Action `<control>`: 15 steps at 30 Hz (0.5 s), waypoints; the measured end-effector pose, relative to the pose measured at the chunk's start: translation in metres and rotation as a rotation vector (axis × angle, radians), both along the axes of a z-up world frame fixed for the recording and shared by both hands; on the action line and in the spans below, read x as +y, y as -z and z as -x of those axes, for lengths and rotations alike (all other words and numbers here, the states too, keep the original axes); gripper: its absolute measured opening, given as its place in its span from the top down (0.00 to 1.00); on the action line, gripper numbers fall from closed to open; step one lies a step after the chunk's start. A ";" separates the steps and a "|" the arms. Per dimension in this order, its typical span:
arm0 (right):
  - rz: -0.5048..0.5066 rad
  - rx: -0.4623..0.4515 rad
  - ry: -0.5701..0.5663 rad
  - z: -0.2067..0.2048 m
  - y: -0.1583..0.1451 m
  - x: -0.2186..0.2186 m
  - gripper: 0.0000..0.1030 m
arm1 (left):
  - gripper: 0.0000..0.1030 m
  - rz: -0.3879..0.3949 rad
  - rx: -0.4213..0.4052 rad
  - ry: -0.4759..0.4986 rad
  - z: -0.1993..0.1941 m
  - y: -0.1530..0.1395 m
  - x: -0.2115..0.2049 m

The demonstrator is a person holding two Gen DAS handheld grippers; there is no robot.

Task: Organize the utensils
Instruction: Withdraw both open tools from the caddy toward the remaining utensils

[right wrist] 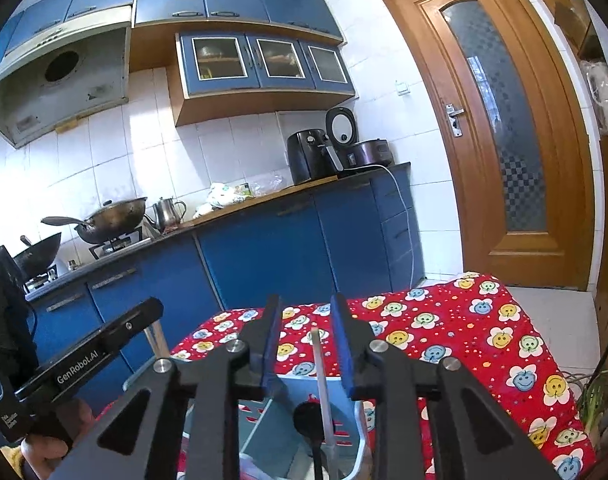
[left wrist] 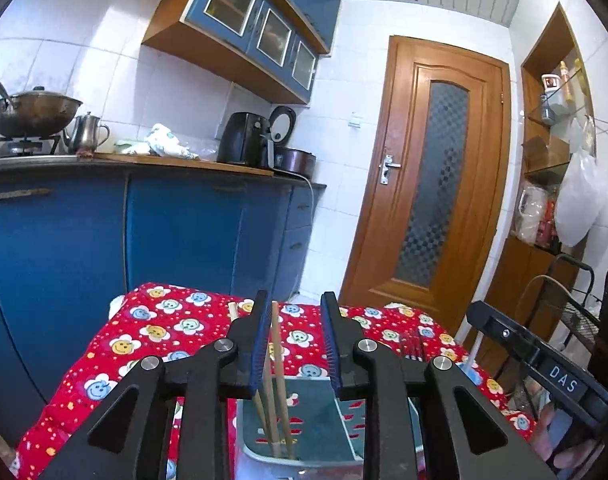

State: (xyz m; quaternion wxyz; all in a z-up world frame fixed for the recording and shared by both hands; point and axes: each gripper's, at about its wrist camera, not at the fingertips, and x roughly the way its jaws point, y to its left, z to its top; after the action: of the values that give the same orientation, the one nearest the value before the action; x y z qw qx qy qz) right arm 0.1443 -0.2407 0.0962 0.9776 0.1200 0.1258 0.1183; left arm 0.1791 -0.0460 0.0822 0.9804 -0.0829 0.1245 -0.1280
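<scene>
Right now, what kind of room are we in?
A home kitchen, most likely. There is a wok on a gas stove, blue cabinets under a counter, and an air fryer.

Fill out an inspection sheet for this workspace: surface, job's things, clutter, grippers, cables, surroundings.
Surface: table under a red smiley-flower cloth.
Job's things: pale blue plastic utensil caddy; wooden chopsticks stand in its left compartment; a white-handled utensil and a black round-headed utensil stand in the right one; a loose wooden stick and metal fork tines lie on the cloth.
Clutter: nothing seen beyond those.
Grippers: left gripper open, chopsticks between the pads, against the left pad; right gripper open around the white handle, not pressing.
Cables: white cord hanging from the counter.
Surroundings: blue cabinets, wooden door, wok on stove.
</scene>
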 end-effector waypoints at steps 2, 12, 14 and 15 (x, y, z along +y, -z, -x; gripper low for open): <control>-0.015 -0.005 -0.009 0.003 -0.004 0.000 0.71 | 0.75 -0.003 0.010 0.003 0.003 -0.003 0.001; -0.031 0.014 -0.011 0.026 -0.024 0.001 0.70 | 0.75 0.005 0.074 0.013 0.022 -0.012 0.014; -0.037 0.023 -0.011 0.031 -0.026 0.000 0.70 | 0.75 0.004 0.089 0.012 0.028 -0.013 0.016; -0.041 0.029 -0.011 0.034 -0.027 0.000 0.70 | 0.75 0.002 0.097 0.011 0.031 -0.013 0.017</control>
State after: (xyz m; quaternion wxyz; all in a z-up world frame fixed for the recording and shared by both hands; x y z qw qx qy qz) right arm 0.1098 -0.2410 0.1231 0.9724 0.1411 0.1381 0.1245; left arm 0.1481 -0.0292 0.0955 0.9724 -0.0893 0.1722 -0.1293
